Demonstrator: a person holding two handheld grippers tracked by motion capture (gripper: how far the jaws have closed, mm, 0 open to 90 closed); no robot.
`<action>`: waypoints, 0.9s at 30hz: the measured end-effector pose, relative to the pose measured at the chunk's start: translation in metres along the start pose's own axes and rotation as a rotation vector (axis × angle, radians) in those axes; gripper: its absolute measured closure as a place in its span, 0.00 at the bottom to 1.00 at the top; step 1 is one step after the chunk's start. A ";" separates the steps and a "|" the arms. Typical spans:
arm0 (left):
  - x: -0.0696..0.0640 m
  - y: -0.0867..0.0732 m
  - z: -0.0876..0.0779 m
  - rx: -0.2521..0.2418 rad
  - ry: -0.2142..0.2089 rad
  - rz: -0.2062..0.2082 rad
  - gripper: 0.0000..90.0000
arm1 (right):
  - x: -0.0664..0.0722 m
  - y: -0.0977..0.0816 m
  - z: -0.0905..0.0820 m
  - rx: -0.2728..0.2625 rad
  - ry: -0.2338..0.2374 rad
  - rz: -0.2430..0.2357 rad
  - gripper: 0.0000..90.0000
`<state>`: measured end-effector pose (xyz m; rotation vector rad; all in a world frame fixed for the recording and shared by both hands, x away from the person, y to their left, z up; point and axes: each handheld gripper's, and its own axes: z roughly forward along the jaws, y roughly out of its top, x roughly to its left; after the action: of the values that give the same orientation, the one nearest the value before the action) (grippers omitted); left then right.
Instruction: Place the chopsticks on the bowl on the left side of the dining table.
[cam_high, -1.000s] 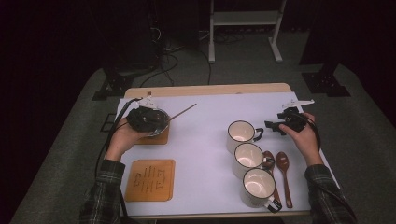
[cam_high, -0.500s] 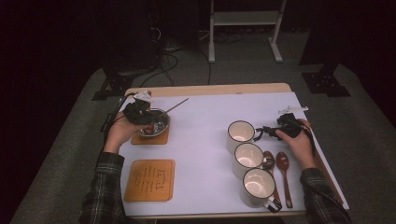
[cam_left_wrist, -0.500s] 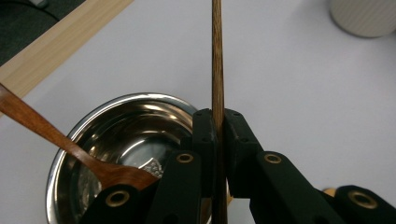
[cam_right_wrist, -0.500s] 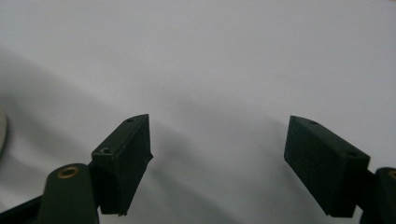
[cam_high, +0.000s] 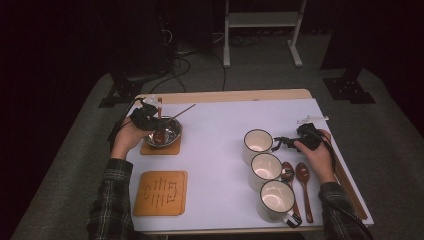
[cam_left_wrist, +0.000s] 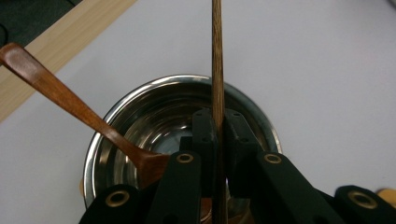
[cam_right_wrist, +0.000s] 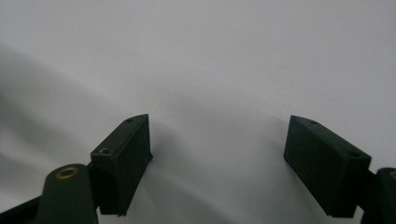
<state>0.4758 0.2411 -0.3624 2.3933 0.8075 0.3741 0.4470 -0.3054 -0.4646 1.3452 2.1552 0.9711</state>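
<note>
Left gripper view: left hand-held gripper (cam_left_wrist: 217, 140) clamped on thin wooden stick (cam_left_wrist: 216, 56), upright over steel bowl (cam_left_wrist: 140, 121), probably for lifting out. Wooden spoon (cam_left_wrist: 70, 105), reddish-brown, leans on bowl's rim. Right hand-held gripper (cam_right_wrist: 217, 163): jaws wide apart, idle above white tabletop (cam_right_wrist: 210, 56).

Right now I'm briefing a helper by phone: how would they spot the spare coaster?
Start from the white table and go to its left side, where a steel bowl sits on one wooden coaster. The spare coaster lies nearer the person, by the front edge. It alone is bare, with slots cut in its top.
</note>
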 end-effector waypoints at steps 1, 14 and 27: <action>0.004 -0.003 0.003 0.006 0.001 -0.006 0.93 | 0.000 0.000 0.000 -0.002 -0.001 -0.001 0.24; 0.023 -0.020 0.019 0.028 0.007 -0.042 0.93 | 0.000 -0.001 0.000 -0.007 -0.002 -0.003 0.24; 0.033 -0.023 0.027 0.044 0.005 -0.052 0.93 | 0.001 -0.001 0.000 -0.007 -0.004 -0.004 0.24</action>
<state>0.5024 0.2648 -0.3950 2.4076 0.8868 0.3444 0.4464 -0.3050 -0.4654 1.3382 2.1490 0.9724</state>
